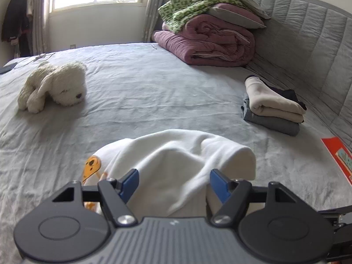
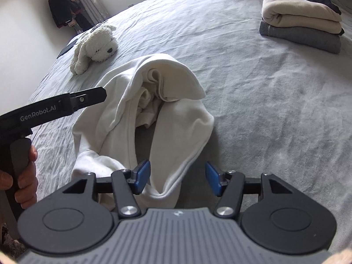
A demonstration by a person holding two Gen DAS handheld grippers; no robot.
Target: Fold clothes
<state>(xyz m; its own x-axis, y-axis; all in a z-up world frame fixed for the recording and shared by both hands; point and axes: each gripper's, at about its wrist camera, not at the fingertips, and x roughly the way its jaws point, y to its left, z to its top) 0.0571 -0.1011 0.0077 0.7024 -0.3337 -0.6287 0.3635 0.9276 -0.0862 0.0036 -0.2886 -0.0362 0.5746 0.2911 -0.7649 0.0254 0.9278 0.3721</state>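
On the grey-sheeted bed [image 2: 253,92], a rumpled white garment [image 2: 176,118] lies near the front edge, its hem lying loose between the parted, empty blue pads of the right gripper [image 2: 177,180], while the left gripper [image 1: 173,183] hovers open above its cloth, gripping nothing.

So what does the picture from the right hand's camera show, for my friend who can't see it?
A crumpled white garment lies on a grey bed, with the open right gripper just above its near edge. A hand holds the left gripper in from the left. Farther back are a white plush dog and a stack of folded clothes.
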